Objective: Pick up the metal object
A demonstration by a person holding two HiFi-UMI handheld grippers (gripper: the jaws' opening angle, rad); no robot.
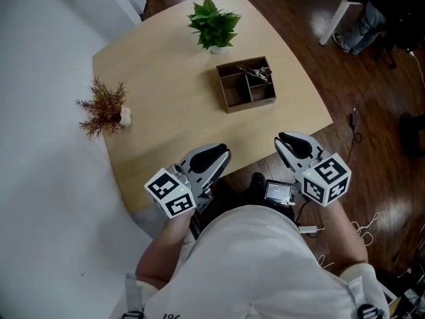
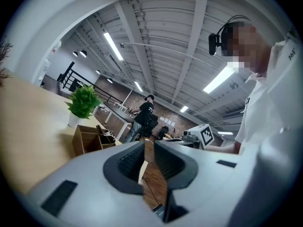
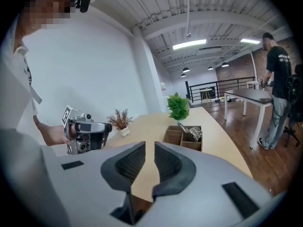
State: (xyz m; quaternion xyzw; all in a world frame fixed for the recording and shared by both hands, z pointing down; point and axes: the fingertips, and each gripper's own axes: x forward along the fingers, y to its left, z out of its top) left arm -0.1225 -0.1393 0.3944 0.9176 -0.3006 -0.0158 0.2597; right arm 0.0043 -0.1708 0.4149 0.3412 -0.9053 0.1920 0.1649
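The metal object [image 1: 255, 72] is a shiny utensil-like piece lying in the back right compartment of a brown wooden box [image 1: 234, 93] on the pale table; it also shows as the metal object [image 3: 191, 131] in the right gripper view. My left gripper [image 1: 222, 153] hovers over the table's near edge, well short of the box, jaws drawn together with nothing in them. My right gripper [image 1: 282, 139] is level with it to the right, also shut and empty. Along its jaws the left gripper [image 2: 149, 143] looks past the box [image 2: 87, 138]; the right gripper [image 3: 150, 145] faces the box [image 3: 182, 137].
A green potted plant [image 1: 214, 25] stands behind the box. A dried brown plant [image 1: 103, 109] sits at the table's left edge. The table [image 1: 166, 78] ends just in front of the grippers. A standing person [image 3: 278, 86] and white tables are far off to the right.
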